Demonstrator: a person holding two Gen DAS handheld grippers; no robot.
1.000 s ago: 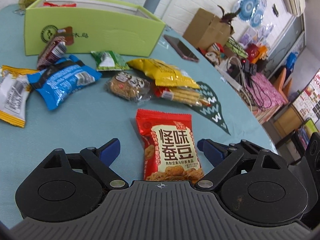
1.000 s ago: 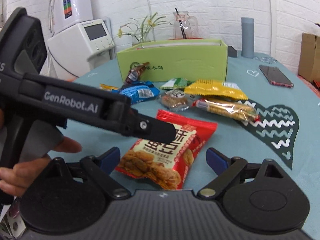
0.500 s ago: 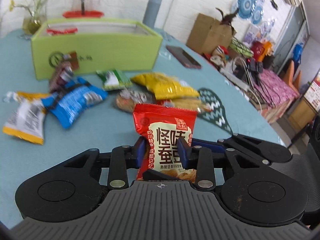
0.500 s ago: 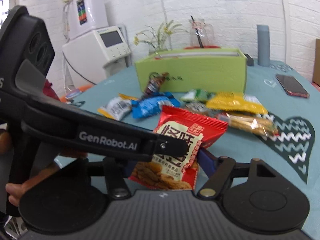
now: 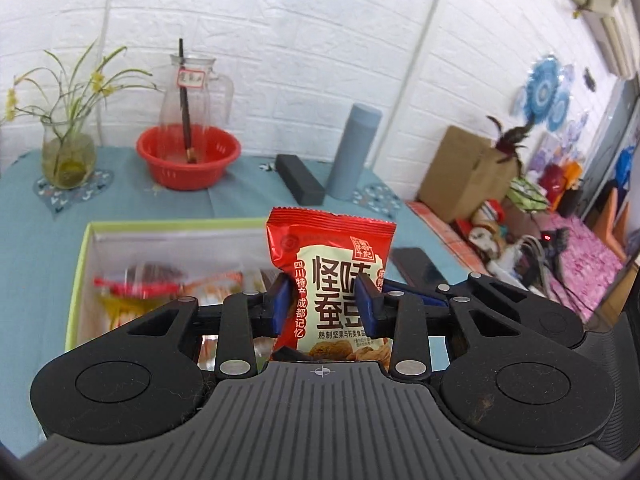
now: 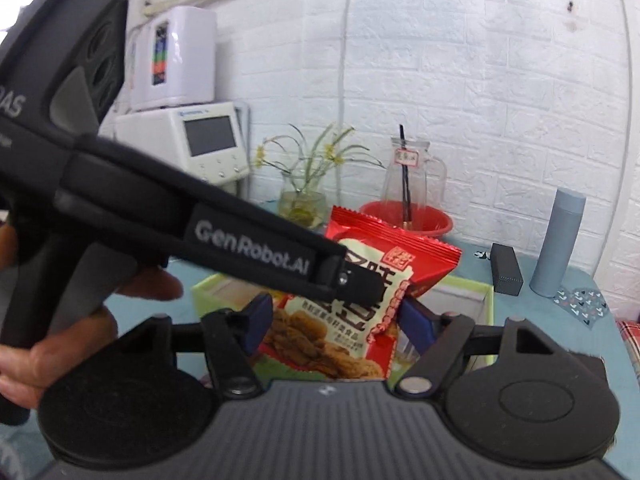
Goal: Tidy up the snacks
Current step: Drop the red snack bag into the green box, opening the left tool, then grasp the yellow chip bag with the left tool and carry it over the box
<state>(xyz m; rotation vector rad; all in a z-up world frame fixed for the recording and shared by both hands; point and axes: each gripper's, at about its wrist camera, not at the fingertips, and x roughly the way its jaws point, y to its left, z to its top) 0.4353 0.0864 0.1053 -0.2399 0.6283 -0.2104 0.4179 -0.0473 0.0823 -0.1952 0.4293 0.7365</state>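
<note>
My left gripper [image 5: 325,305] is shut on a red snack packet [image 5: 334,254] with Chinese print and holds it upright above the open green box [image 5: 80,264]. Several wrapped snacks [image 5: 136,282] lie blurred inside the box. In the right wrist view the same packet [image 6: 368,276] hangs between my right gripper's fingers [image 6: 256,320], which stand apart on either side of it. My right gripper [image 6: 338,326] is open. The left gripper's black body [image 6: 248,252] crosses that view and covers part of the packet. The box's rim [image 6: 486,300] shows behind.
On the teal tablecloth behind the box stand a red basin [image 5: 188,158] with a glass jug [image 5: 190,92], a flower vase [image 5: 68,152], a black case [image 5: 300,180] and a grey-blue bottle [image 5: 354,152]. A phone [image 5: 416,266] lies right of the box. Clutter fills the right side beyond the table.
My left gripper shut on the red packet, lifted it off the table and carried it forward over the green box. My right gripper followed alongside and stayed open.
</note>
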